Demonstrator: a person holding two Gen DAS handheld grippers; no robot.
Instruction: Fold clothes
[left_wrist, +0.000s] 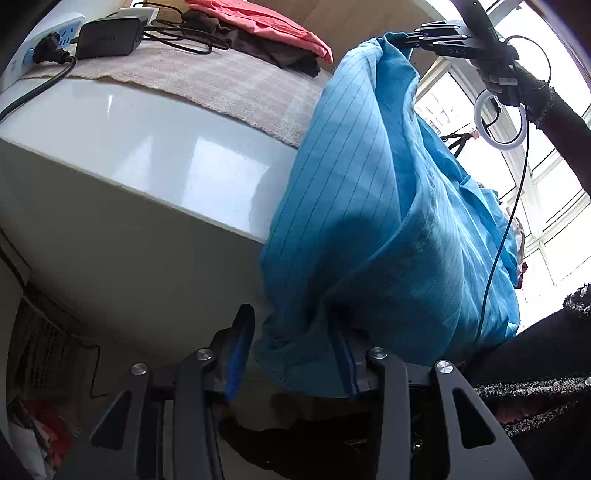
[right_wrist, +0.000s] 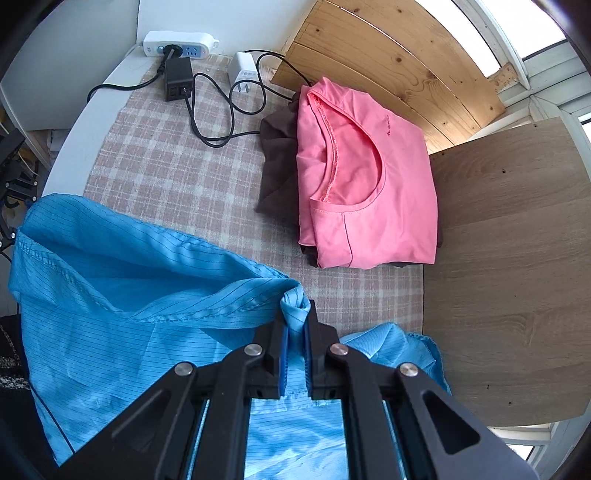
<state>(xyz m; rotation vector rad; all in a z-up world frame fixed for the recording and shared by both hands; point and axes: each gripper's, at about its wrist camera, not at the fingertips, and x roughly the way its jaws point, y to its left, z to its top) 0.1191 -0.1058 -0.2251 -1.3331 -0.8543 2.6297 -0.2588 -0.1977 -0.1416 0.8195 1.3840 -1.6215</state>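
**One blue garment, two grippers**

Left to right: left gripper (left_wrist: 291, 350) fingers parted, released, blue garment (right_wrist: 110, 295) draped between; right gripper (right_wrist: 295, 332) clenched on its bunched edge, lower centre. Only the right view shows the tabletop (right_wrist: 498, 258), one pink shirt (right_wrist: 369, 177) folded.

The blue cloth (right_wrist: 110, 295) is looking thin and smooth, with fine dark lines and a little shine. The right tongs (right_wrist: 295, 332) are looking like matt black plastic with shiny metal screws and blue pads. Past them, the pink shirt (right_wrist: 369, 184) is looking soft and smooth, lying on dark brown cloth (right_wrist: 275, 155). The checked mat (right_wrist: 166, 166) is looking rough and fuzzy. The boards (right_wrist: 388, 66) are showing bare wood with knots. Left of the left tongs (left_wrist: 291, 350), the white table (left_wrist: 147, 158) is shining glossy.
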